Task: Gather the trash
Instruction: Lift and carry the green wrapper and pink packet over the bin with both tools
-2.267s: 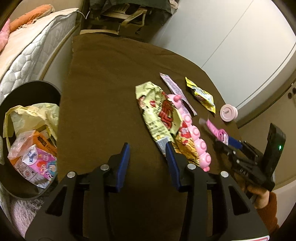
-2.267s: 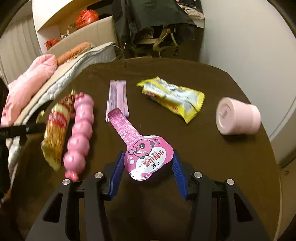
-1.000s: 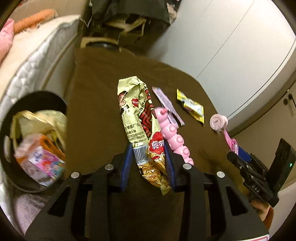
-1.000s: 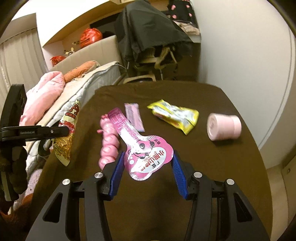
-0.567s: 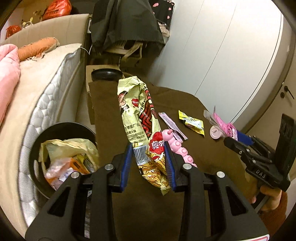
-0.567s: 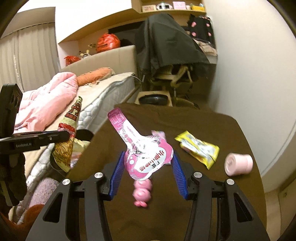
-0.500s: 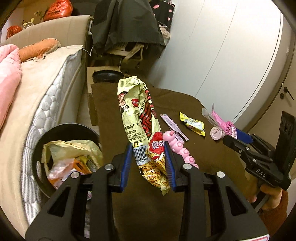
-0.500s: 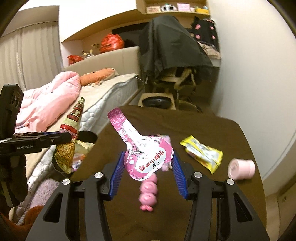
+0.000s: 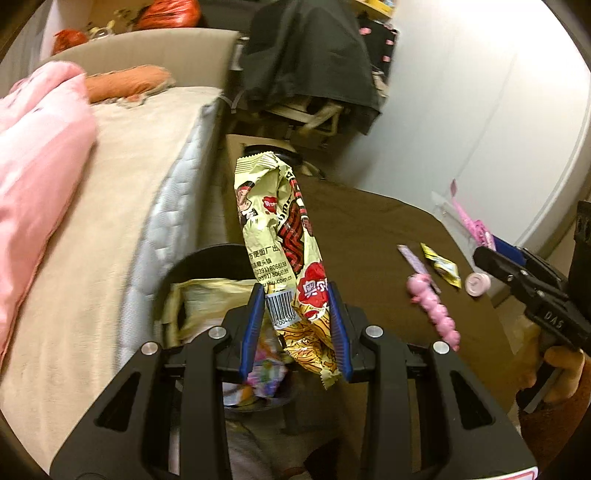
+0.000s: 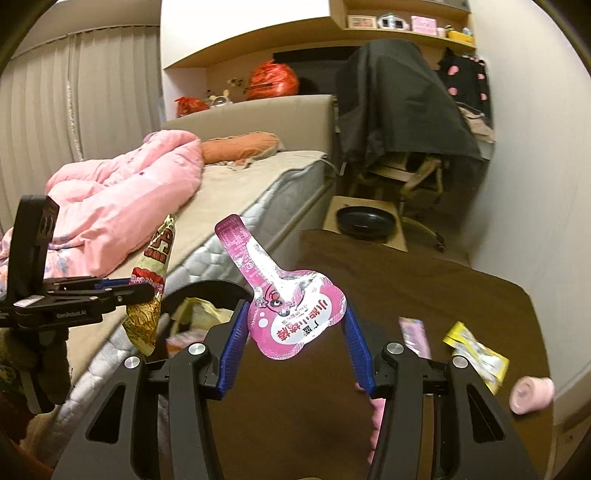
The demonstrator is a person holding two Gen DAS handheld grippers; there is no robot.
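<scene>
Compared with a couple seconds back, you've lifted both wrappers clean off the brown table [image 9: 369, 236], and the black trash bin [image 9: 207, 258] has slid from the far left to right under your left gripper [image 9: 297, 325].

Left gripper is clamped partway closed on the yellow noodle wrapper [image 9: 280, 236], pinching its lower end so the rest stands up above the jaws, over the bin. Right gripper [image 10: 293, 332] is closed a bit wider on the pink pouch [image 10: 295, 314], held over the table edge near the bin (bin's already got trash in it).

Count: 2 wrappers in the air, 1 per gripper. Still on the table: 1 purple strip [image 9: 415, 260], 1 small yellow packet [image 9: 441, 266], 1 pink bumpy toy-looking thing [image 9: 436, 310], 1 pink cup on its side [image 10: 532, 395].

Your left view shows the bin's contents and the whole pink toy; your right view mostly hides that toy behind its own finger, but shows the curtains [image 10: 74, 110], the shelf [image 10: 406, 26] and the pink duvet [image 10: 122, 195].
</scene>
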